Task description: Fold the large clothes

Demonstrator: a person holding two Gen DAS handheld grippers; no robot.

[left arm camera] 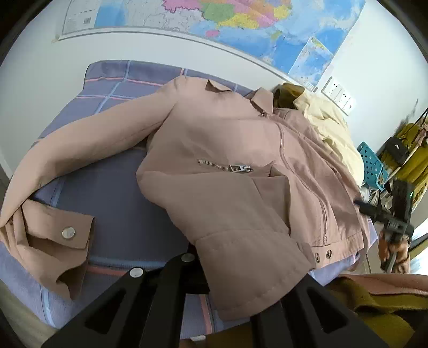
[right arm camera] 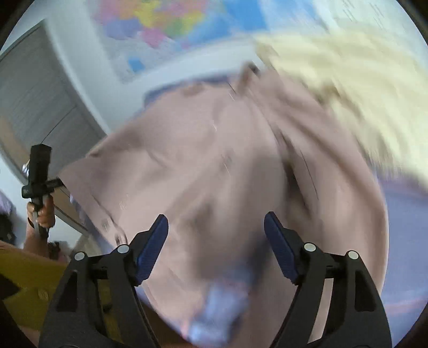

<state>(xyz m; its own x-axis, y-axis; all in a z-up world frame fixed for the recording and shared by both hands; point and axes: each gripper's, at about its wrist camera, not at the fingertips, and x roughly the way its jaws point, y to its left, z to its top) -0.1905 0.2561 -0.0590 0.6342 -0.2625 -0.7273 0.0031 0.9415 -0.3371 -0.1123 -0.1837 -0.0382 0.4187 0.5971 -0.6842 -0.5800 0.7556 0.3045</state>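
Black fingers of the left gripper sit at the bottom of the left wrist view, drawn together on the hem of the pink jacket; the hem fabric drapes over the finger tips and hides the pads. In the right wrist view, the right gripper shows its blue-padded fingers standing well apart with nothing clamped between them; the view is heavily motion-blurred, and pink fabric lies just beyond the tips.

The pink jacket lies spread on a bed covered by a blue checked sheet. Its front faces up, with a slanted chest zipper near the middle and the collar at the far end. One sleeve extends to the left and curves back toward the camera, its snap-button cuff resting on the sheet.

Beyond the jacket, a cream garment lies piled beside the collar, touching it. At the right edge of the left wrist view, a hand holds the other gripper's handle. A colourful wall map hangs behind the bed.
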